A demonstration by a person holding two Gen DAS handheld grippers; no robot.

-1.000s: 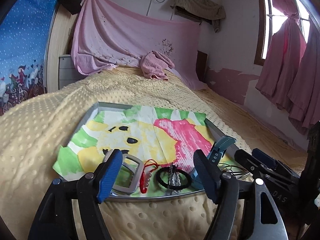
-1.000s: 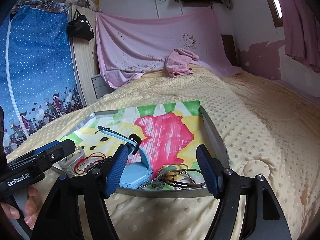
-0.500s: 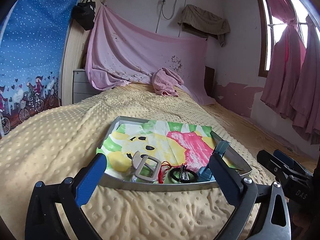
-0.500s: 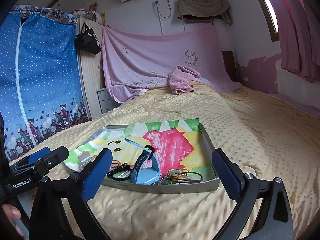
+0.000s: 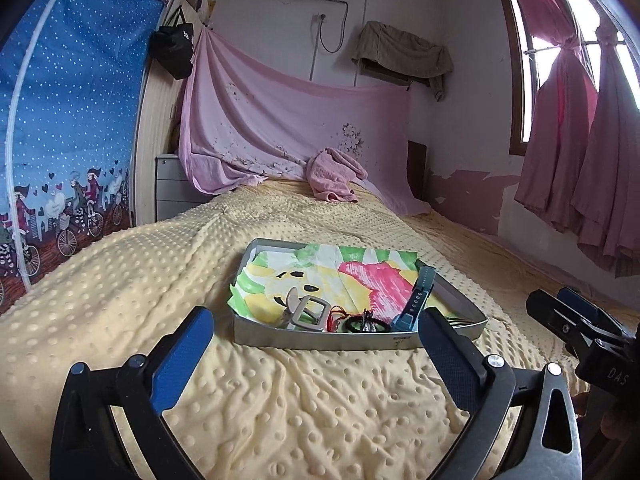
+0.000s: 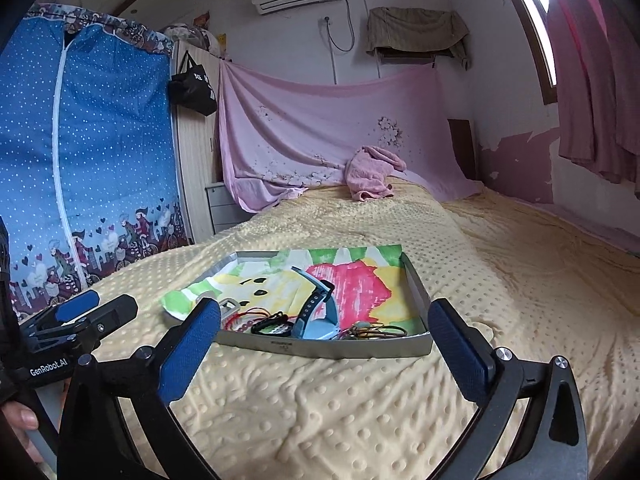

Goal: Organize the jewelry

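Note:
A grey metal tray (image 5: 360, 342) lined with a colourful painted sheet lies on the yellow bedspread. In it sit a grey buckle-like frame (image 5: 308, 312), a red string bracelet (image 5: 331, 317), a black bracelet (image 5: 366, 324) and a blue watch (image 5: 416, 300). The right wrist view shows the tray (image 6: 320, 349), the blue watch (image 6: 316, 312) and thin bangles (image 6: 376, 330) at its near right corner. My left gripper (image 5: 313, 316) is open and empty, short of the tray. My right gripper (image 6: 324, 308) is empty too, its jaws still opening, also short of the tray.
The dotted yellow bedspread (image 5: 320, 408) spreads all around the tray. A pink towel (image 5: 334, 178) lies at the head of the bed under a pink sheet on the wall. A blue patterned wardrobe cover (image 6: 100, 160) stands on the left, and pink curtains (image 5: 580, 140) hang on the right.
Both grippers have drawn back from the tray and risen, and their jaws have spread wide. The tray now looks smaller and farther off; the jewelry stays in it.

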